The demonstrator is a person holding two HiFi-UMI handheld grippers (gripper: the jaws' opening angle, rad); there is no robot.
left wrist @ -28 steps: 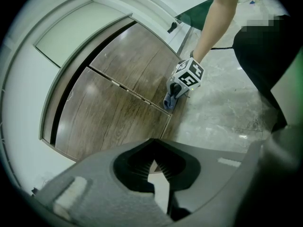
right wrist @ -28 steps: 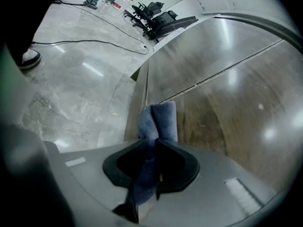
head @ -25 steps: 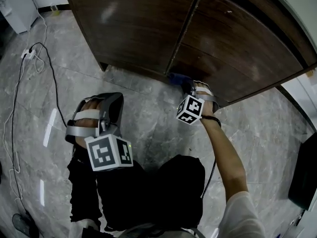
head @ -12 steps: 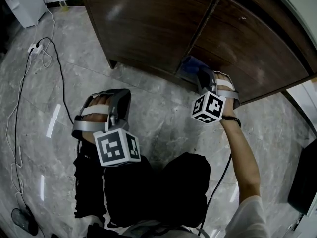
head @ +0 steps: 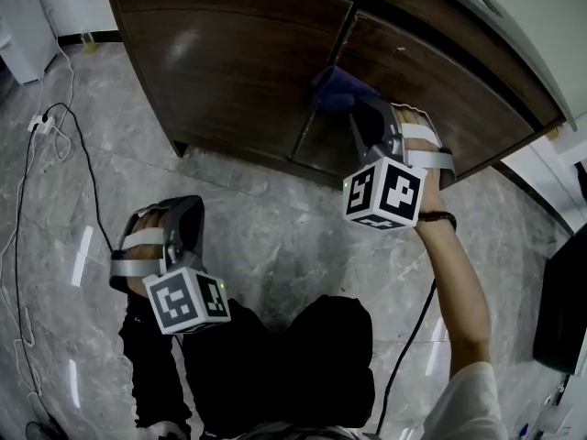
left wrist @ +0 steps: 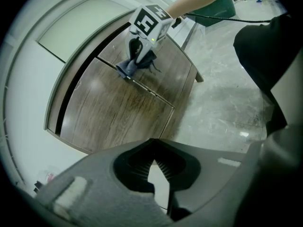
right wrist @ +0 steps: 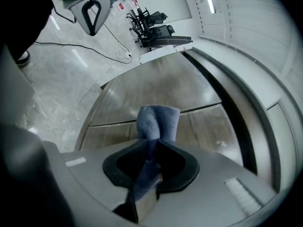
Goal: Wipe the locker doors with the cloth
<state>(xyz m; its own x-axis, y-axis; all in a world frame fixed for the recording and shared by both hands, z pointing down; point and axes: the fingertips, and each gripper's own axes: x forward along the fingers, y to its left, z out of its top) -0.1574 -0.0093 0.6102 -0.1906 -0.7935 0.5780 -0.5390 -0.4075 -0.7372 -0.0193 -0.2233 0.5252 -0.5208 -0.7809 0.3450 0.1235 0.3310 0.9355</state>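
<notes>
Straight ahead, dark brown wooden locker doors [head: 238, 53] blocked passage. Grey marbled floor [head: 275, 218] between the doors and the person's black-trousered legs [head: 303, 356] was open. White power strip with loose cables [head: 43, 122] lay on the floor far left, well apart.

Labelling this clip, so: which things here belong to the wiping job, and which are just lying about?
Job: cloth, right gripper clamped on it, locker doors.

Lying about: power strip with its cables, office chairs, white unit.
</notes>
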